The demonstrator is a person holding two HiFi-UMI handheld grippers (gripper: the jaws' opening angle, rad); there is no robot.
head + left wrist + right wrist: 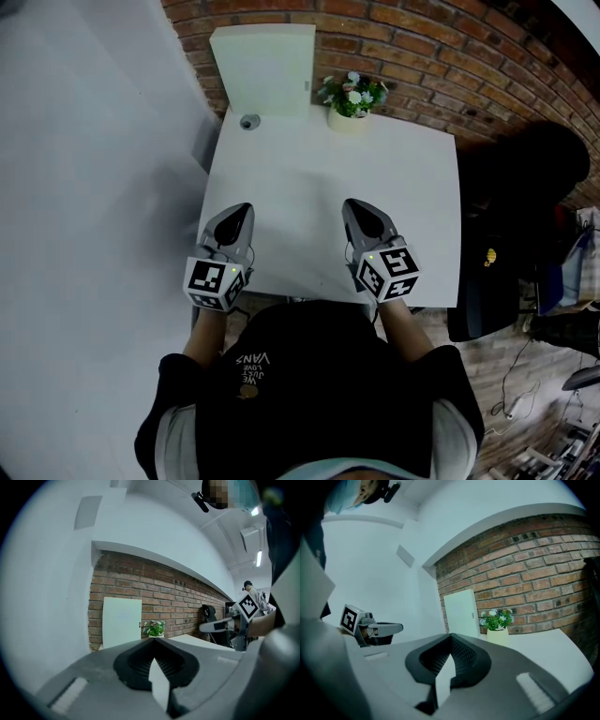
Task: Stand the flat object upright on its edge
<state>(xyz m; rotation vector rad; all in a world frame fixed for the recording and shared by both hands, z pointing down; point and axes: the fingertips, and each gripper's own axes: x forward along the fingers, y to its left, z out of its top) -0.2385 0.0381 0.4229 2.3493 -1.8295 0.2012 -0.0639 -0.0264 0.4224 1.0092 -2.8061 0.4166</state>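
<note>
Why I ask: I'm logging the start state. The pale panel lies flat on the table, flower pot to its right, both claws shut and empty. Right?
Not quite. The pale panel does not lie flat: it stands upright against the brick wall, as the left gripper view shows. The flower pot is to its right, and the left claw and right claw are shut and empty.

Presents a white square table top [309, 178]. Holds a pale cream flat rectangular panel [262, 56] upright at the far left corner, against the brick wall [412, 47]. Bears a small round grey object [249, 121] just beside the panel's base. Bears a small white pot of white flowers [351, 101] at the far edge, apart from the panel.
</note>
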